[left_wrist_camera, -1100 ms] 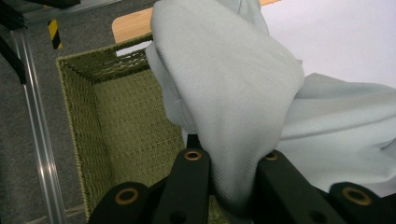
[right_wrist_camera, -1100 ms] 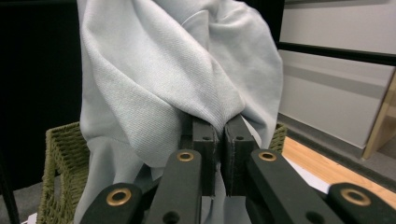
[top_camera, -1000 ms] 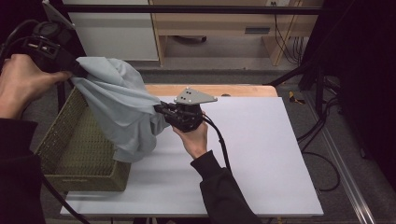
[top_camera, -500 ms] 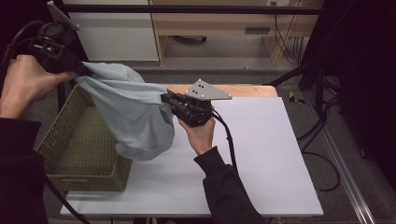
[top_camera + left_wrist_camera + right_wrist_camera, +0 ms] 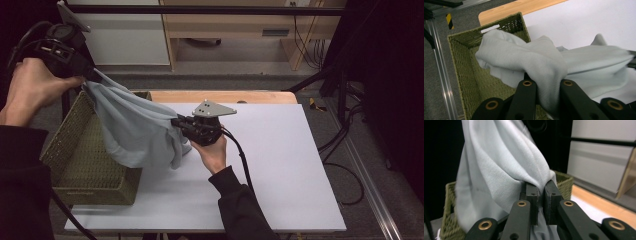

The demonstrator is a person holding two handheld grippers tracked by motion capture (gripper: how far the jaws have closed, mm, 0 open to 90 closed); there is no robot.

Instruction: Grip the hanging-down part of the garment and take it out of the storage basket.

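One pale grey-blue cloth (image 5: 135, 130) hangs stretched between your two grippers, above the right rim of the single green woven basket (image 5: 75, 160) at the left edge of the white table (image 5: 280, 165). Your left hand-held gripper (image 5: 92, 75), raised over the basket's far corner, is clamped on the cloth's upper end; your right hand-held gripper (image 5: 176, 121), held above the table just right of the basket, is clamped on its other end. The cloth's lower fold sags near the table; the table's right half lies open
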